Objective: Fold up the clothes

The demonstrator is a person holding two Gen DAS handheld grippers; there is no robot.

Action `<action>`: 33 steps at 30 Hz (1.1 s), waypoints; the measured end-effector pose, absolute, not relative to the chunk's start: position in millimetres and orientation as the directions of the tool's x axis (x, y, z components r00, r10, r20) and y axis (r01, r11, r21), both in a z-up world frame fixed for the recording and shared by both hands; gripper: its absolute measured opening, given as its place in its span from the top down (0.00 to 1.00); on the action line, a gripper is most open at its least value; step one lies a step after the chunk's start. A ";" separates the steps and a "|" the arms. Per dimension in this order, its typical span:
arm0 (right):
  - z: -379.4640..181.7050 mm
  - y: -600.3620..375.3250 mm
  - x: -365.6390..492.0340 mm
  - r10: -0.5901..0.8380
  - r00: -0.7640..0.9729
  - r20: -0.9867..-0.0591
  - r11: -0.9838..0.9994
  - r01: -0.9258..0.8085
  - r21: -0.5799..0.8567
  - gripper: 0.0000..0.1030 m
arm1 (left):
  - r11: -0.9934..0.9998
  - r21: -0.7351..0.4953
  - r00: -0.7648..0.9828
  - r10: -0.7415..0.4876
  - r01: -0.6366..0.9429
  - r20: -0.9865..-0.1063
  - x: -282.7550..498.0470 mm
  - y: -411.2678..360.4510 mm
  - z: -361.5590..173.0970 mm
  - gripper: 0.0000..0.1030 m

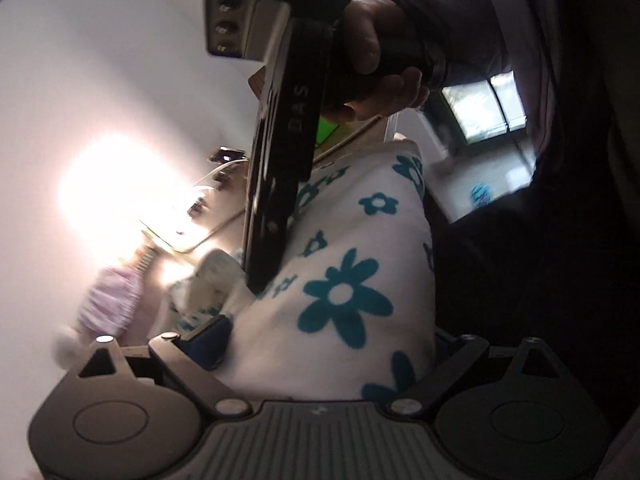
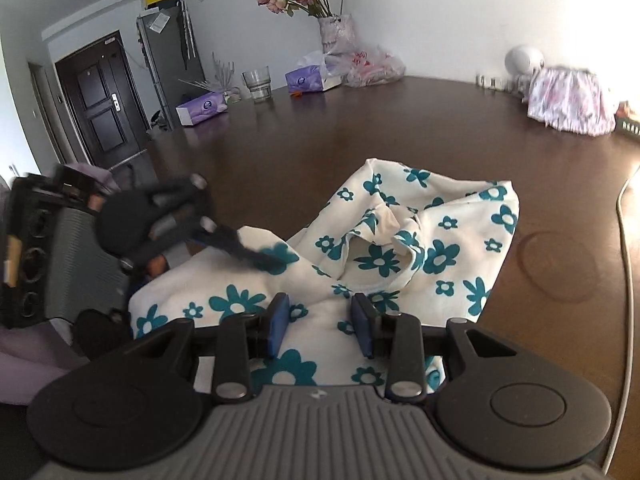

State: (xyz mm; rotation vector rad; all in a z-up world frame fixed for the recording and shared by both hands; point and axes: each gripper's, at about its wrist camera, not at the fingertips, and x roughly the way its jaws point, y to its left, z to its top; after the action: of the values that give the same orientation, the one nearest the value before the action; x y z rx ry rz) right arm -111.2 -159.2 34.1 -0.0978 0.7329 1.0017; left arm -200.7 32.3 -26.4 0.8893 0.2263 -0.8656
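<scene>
A white garment with teal flowers [image 2: 400, 248] lies crumpled on the dark wooden table [image 2: 360, 128]. My right gripper [image 2: 320, 322] is low over its near part, its blue pads closed on a ridge of the cloth. In the left wrist view the right gripper [image 1: 260, 280] comes down from above onto the garment [image 1: 352, 264], with a hand around its handle. My left gripper [image 1: 328, 340] stands wide open and tilted, the cloth lying between its jaws without being pressed. In the right wrist view the left gripper [image 2: 248, 248] is blurred at the garment's left edge.
Along the table's far edge stand a glass [image 2: 257, 85], two purple tissue boxes [image 2: 202, 108], a vase of flowers [image 2: 336, 34] and a plastic bag [image 2: 372, 65]. A pink-and-white cloth [image 2: 570, 98] sits far right. A white cable [image 2: 624, 248] runs along the right edge.
</scene>
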 end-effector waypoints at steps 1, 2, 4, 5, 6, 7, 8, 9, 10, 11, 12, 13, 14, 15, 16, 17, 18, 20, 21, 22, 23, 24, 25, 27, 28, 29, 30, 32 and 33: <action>35.0 -160.9 -111.2 0.733 0.316 -0.603 0.557 -0.788 0.263 0.66 | 0.332 0.562 0.634 -0.579 0.758 -0.513 -198.4 35.3 -24.5 0.10; 35.9 -163.8 -111.3 0.736 0.305 -0.604 0.554 -0.785 0.279 0.65 | 0.335 0.536 0.616 -0.592 0.775 -0.520 -195.8 38.2 -22.4 0.11; 38.4 -168.3 -110.0 0.749 0.283 -0.599 0.535 -0.791 0.296 0.60 | 0.358 0.444 0.565 -0.620 0.821 -0.545 -184.4 45.9 -15.4 0.12; 42.2 -171.8 -112.3 0.760 0.284 -0.584 0.517 -0.810 0.279 0.52 | 0.377 0.378 0.533 -0.636 0.846 -0.558 -175.2 50.6 -11.5 0.12; 47.2 -177.7 -117.3 0.779 0.291 -0.555 0.485 -0.841 0.239 0.47 | 0.395 0.304 0.498 -0.656 0.867 -0.568 -165.7 56.0 -6.9 0.12; 52.3 -183.9 -122.6 0.798 0.297 -0.525 0.452 -0.871 0.195 0.37 | 0.410 0.227 0.461 -0.677 0.883 -0.574 -156.3 61.5 -2.0 0.13; 56.9 -191.7 -128.9 0.816 0.303 -0.492 0.414 -0.900 0.133 0.22 | 0.419 0.155 0.427 -0.696 0.894 -0.578 -146.9 66.9 2.6 0.14; 60.0 -199.1 -137.0 0.827 0.317 -0.464 0.389 -0.919 0.064 0.14 | 0.422 0.098 0.396 -0.710 0.901 -0.582 -138.8 71.6 5.9 0.14; 61.4 -206.2 -144.3 0.833 0.330 -0.443 0.367 -0.930 -0.004 0.03 | 0.420 0.049 0.366 -0.723 0.906 -0.586 -131.3 75.7 8.7 0.15; 61.0 -212.1 -150.9 0.838 0.329 -0.435 0.339 -0.939 -0.058 0.00 | 0.415 0.006 0.339 -0.734 0.910 -0.589 -124.3 79.0 10.9 0.15; 58.2 -216.9 -157.4 0.841 0.312 -0.443 0.298 -0.949 -0.102 0.00 | 0.409 -0.034 0.312 -0.744 0.912 -0.591 -117.7 81.8 12.9 0.15; 53.9 -218.9 -163.7 0.836 0.298 -0.461 0.262 -0.955 -0.141 0.00 | 0.402 -0.073 0.285 -0.754 0.913 -0.592 -111.1 84.7 14.9 0.15; 47.7 -219.5 -169.6 0.826 0.292 -0.483 0.228 -0.956 -0.187 0.00 | 0.396 -0.114 0.258 -0.765 0.911 -0.590 -105.2 87.1 16.3 0.16; 41.7 -218.9 -175.4 0.814 0.300 -0.497 0.206 -0.950 -0.235 0.00 | 0.389 -0.156 0.231 -0.776 0.908 -0.586 -99.8 89.2 17.2 0.16; 35.2 -216.7 -179.4 0.802 0.319 -0.505 0.194 -0.939 -0.285 0.01 | 0.382 -0.199 0.205 -0.788 0.903 -0.581 -95.4 90.3 18.6 0.16; 29.0 -212.6 -181.4 0.788 0.351 -0.505 0.195 -0.922 -0.335 0.01 | 0.375 -0.236 0.181 -0.797 0.896 -0.576 -90.2 91.9 19.6 0.17; 24.0 -208.3 -179.0 0.784 0.382 -0.490 0.209 -0.905 -0.370 0.01 | 0.367 -0.265 0.160 -0.803 0.891 -0.574 -86.9 92.5 21.9 0.17; 14.3 -199.6 -173.0 0.774 0.441 -0.454 0.239 -0.868 -0.435 0.01 | 0.350 -0.296 0.126 -0.807 0.889 -0.577 -83.4 88.9 27.9 0.18; 11.9 -196.0 -168.6 0.783 0.453 -0.427 0.253 -0.858 -0.447 0.01 | 0.346 -0.307 0.114 -0.806 0.886 -0.581 -83.0 88.3 29.7 0.19; 12.6 -193.8 -165.4 0.797 0.441 -0.413 0.251 -0.863 -0.438 0.01 | 0.342 -0.319 0.101 -0.805 0.884 -0.585 -84.5 87.1 32.1 0.22; 13.6 -191.7 -162.3 0.811 0.427 -0.400 0.247 -0.870 -0.427 0.09 | 0.336 -0.331 0.086 -0.804 0.882 -0.588 -86.6 85.6 34.8 0.24; 14.7 -189.7 -159.2 0.825 0.412 -0.387 0.242 -0.876 -0.417 0.14 | 0.331 -0.359 0.064 -0.806 0.873 -0.588 -87.6 84.6 36.4 0.24; 16.7 -188.5 -154.3 0.840 0.343 -0.420 0.200 -0.915 -0.350 0.21 | 0.326 -0.397 0.037 -0.810 0.858 -0.585 -87.8 83.9 37.4 0.25; 22.5 -187.8 -141.9 0.862 0.175 -0.475 0.112 -0.981 -0.158 0.47 | 0.329 -0.509 0.009 -0.847 0.795 -0.532 -83.9 91.6 39.1 0.26; 25.8 -190.4 -131.9 0.876 0.088 -0.474 0.092 -0.996 -0.016 0.55 | 0.326 -0.567 0.016 -0.876 0.756 -0.482 -80.5 99.0 40.0 0.27; 27.7 -193.6 -118.7 0.889 0.038 -0.455 0.110 -0.985 0.133 0.55 | 0.318 -0.623 0.027 -0.902 0.715 -0.430 -77.1 106.4 40.9 0.28; 27.2 -197.2 -105.4 0.903 0.007 -0.430 0.136 -0.953 0.271 0.56 | 0.313 -0.667 0.056 -0.924 0.676 -0.378 -72.8 114.2 40.3 0.28; 19.7 -204.6 -82.9 0.923 -0.002 -0.384 0.197 -0.855 0.480 0.55 | 0.326 -0.723 0.146 -0.942 0.609 -0.302 -64.0 127.4 35.4 0.28; 14.8 -207.8 -74.2 0.929 0.015 -0.369 0.232 -0.801 0.552 0.54 | 0.332 -0.737 0.182 -0.943 0.589 -0.279 -61.2 131.3 32.3 0.28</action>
State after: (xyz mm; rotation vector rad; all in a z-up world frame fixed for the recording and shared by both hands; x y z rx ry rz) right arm -74.2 -207.8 14.8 0.2087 0.7615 1.3612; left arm -61.2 131.3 32.3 -0.5332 0.8042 -1.1559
